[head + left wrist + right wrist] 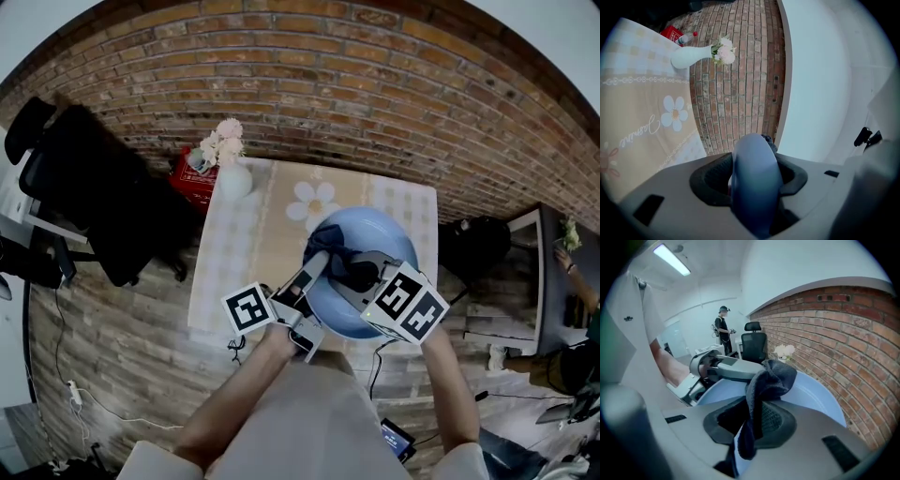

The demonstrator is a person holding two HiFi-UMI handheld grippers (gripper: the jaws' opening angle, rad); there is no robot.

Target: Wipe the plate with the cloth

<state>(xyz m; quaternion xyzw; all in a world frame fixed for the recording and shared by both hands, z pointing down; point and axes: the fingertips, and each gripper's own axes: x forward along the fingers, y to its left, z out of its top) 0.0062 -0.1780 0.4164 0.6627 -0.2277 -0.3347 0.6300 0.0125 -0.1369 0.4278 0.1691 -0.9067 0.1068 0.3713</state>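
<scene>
Head view puts the plate (375, 225) over the table's (244, 244) near edge; my left claw (754, 180) is closed on its rim, my right claw (754, 425) pinches the soft, limp cloth (771, 378) against its face; it looks stiff, slick and breakable, so a rim grip seems wise.

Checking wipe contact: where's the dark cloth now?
Head view, centre: dark blue fabric cloth clamped in the right tool, against the round blue plate the left tool holds.
</scene>
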